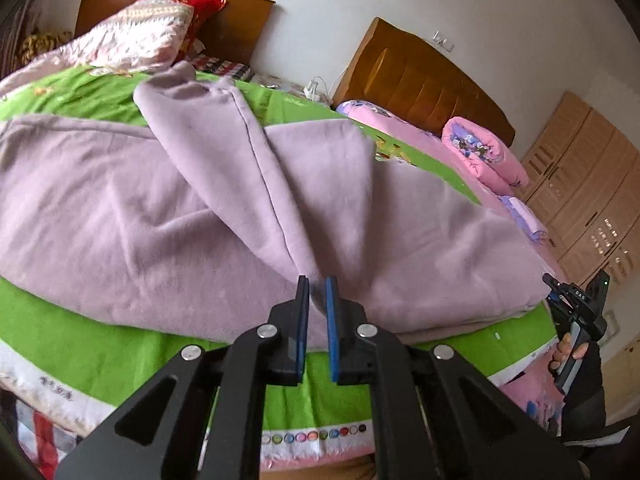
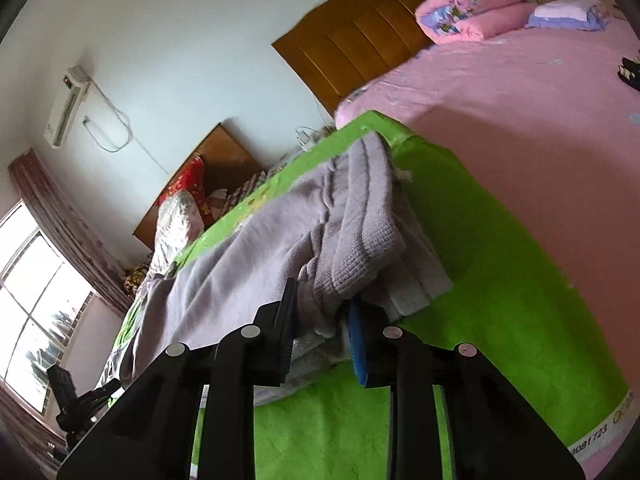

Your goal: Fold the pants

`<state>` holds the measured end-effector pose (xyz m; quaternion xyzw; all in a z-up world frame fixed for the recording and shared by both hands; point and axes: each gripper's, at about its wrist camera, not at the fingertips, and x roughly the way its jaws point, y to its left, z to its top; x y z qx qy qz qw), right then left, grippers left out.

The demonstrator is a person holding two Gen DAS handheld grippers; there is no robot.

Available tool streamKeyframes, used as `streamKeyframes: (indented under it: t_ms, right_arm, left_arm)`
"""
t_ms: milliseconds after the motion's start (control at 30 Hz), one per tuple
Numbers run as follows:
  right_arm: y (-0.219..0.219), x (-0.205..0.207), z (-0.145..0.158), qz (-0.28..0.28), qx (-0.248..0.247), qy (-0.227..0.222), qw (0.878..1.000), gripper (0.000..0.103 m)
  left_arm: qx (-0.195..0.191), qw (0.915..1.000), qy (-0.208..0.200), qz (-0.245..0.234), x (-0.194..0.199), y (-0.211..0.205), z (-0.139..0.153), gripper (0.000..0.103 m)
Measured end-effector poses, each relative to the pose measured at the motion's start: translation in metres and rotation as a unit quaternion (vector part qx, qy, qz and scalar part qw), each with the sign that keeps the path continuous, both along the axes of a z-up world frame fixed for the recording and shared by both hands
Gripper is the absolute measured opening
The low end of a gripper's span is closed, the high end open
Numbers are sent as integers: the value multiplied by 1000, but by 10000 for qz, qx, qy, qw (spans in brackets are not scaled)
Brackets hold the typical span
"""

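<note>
Left wrist view. Left claw (image 1: 318,304): black arms, blue pads, jaws at a narrow gap; a ridge of lilac cloth rises to the pad tips, but whether it is pinched between them cannot be told. Pants (image 1: 168,216): lilac knit, spread broadly over the green blanket (image 1: 100,344) on the near bed, one leg (image 1: 224,136) lying diagonally across the rest and running toward the headboard. Pillows (image 1: 148,36): pink-and-white patterned over red, stacked against the near bed's wooden headboard (image 1: 236,20). Second bed to the right: pink sheet, rolled pink quilt (image 1: 484,152), its own headboard (image 1: 420,80). Wardrobe (image 1: 588,184): light wood, many doors, seen only here. Right claw (image 1: 576,300) appears at the far right edge, handle in a hand (image 1: 568,354), beside the pants' right end; its jaws are too small to read here.

Right wrist view. Right claw (image 2: 320,320): jaws moderately apart, bracketing the ribbed waistband (image 2: 360,216) of the pants (image 2: 248,264); the cloth lies between the pads, with no firm pinch visible. Waistband rests on the green blanket (image 2: 500,280) near its right side. Shown only here: window (image 2: 36,312) with reddish curtain (image 2: 68,232), wall air conditioner (image 2: 66,106), and the pink bed sheet (image 2: 500,120) at large. The left claw (image 2: 76,396) shows dimly at the lower left.
</note>
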<state>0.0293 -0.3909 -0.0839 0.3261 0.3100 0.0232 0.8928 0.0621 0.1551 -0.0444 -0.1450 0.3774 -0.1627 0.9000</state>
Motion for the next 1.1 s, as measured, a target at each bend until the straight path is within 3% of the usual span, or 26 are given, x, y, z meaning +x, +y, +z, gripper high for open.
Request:
streamKeyframes:
  t_ms: [67, 100, 133, 200, 267, 367, 467, 567, 700, 733, 767, 800, 833, 900, 1000, 1100]
  right_arm:
    - [-1, -2, -6, -11, 111, -38, 9999, 28]
    - [0, -3, -5, -13, 170, -45, 9998, 36]
    - [1, -4, -2, 4, 192, -30, 9998, 50]
    - [9, -10, 9, -89, -97, 67, 9999, 68]
    - [18, -21, 18, -243, -280, 70, 9993, 69]
    - [40, -45, 35, -108, -343, -368, 9987, 61]
    - [85, -41, 52, 852, -666, -702, 9917, 60]
    - [144, -19, 61, 1697, -1450, -682, 9724, 61]
    - [209, 19, 47, 2384, -2363, -216, 9417, 61]
    - [220, 28, 39, 2591, -2425, -15, 9349, 61]
    - [226, 34, 29, 2684, -2494, 250, 9301, 61]
    - [228, 33, 22, 2726, -2538, 378, 9273, 62]
    - [228, 29, 15, 2782, -2557, 389, 9250, 62]
    - [223, 20, 14, 2864, -2518, 313, 9239, 62]
    - [206, 15, 16, 2873, -2099, 415, 9336, 59]
    - [202, 13, 13, 2895, -2017, 390, 9349, 58]
  left_arm:
    - [-19, 9999, 129, 34, 2, 1, -9, 8]
    - [-47, 9998, 205, 70, 4, 1, -13, 8]
    - [-108, 9996, 261, 88, 4, 3, -18, 10]
    - [-226, 9993, 291, 98, 7, 4, -21, 24]
    - [-285, 9993, 205, 99, 7, 5, -15, 58]
    - [-354, 9993, 96, 122, 8, 5, -9, 64]
    - [-439, 9988, 39, 218, 13, 4, -6, 72]
    - [-421, 9988, 101, 239, 22, -3, -4, 75]
    - [-77, 9984, 379, 404, 37, -12, -14, 73]
    - [-11, 9987, 331, 400, 36, -12, -14, 67]
    - [220, 9984, 325, 394, 36, -15, -14, 45]
    - [344, 9981, 314, 401, 35, -15, -15, 31]
    - [400, 9980, 306, 370, 34, -14, -17, 23]
    - [299, 9988, 227, 300, 31, -9, -21, 18]
    - [220, 9993, 128, 282, 29, -5, -24, 16]
    - [176, 9993, 103, 309, 29, -4, -25, 16]
